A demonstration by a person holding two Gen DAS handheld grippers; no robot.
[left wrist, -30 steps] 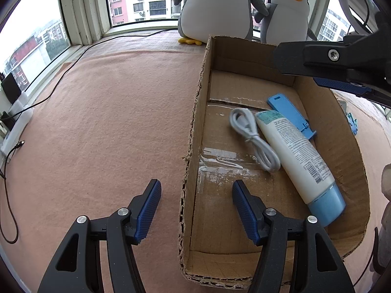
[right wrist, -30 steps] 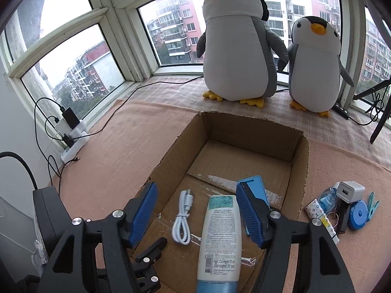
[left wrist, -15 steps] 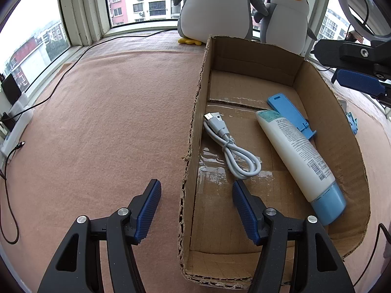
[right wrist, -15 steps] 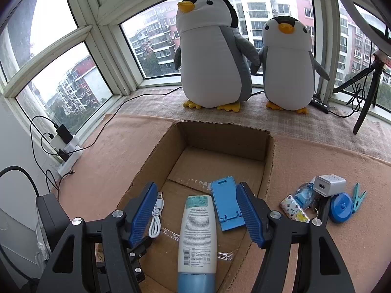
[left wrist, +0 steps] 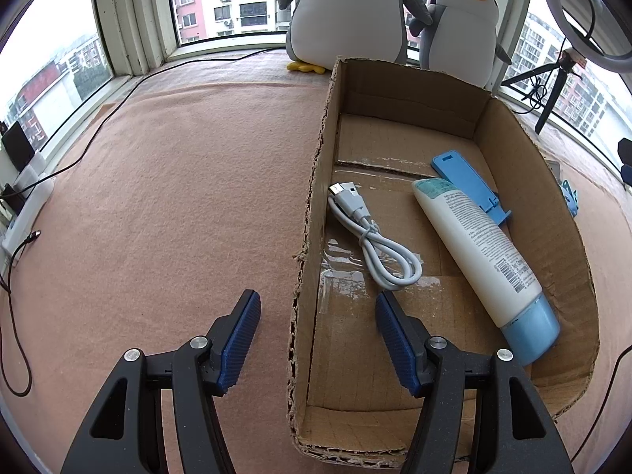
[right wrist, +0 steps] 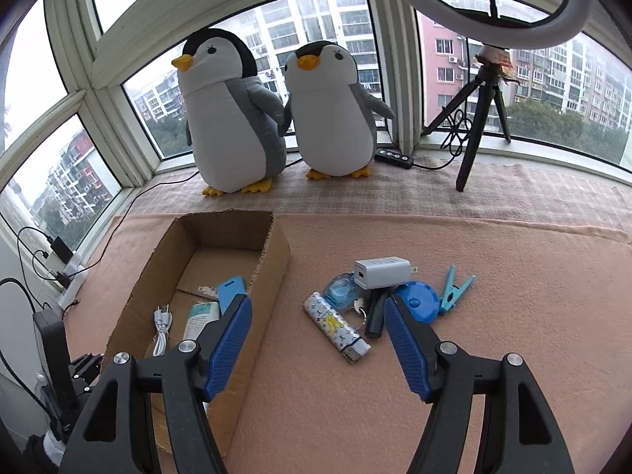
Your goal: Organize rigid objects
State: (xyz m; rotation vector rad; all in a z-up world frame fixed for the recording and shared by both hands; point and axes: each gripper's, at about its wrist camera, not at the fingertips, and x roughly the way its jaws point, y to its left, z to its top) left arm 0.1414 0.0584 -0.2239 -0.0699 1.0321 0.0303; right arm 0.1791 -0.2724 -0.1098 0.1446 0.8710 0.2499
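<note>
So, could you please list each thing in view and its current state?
Left tool: open, empty, straddling the box wall.
Right tool: open, empty.
Cardboard box: open-topped.
White cable: coiled, in box.
Tube: lying in box.
Lighter: outside, on mat.
Charger: outside, unplugged.

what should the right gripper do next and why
Probably lower the open right gripper onto the patterned lighter, the nearest loose item in the pile beside the cardboard box. The box already holds the cable, tube and blue stand; the lighter lies almost between the jaws.
</note>
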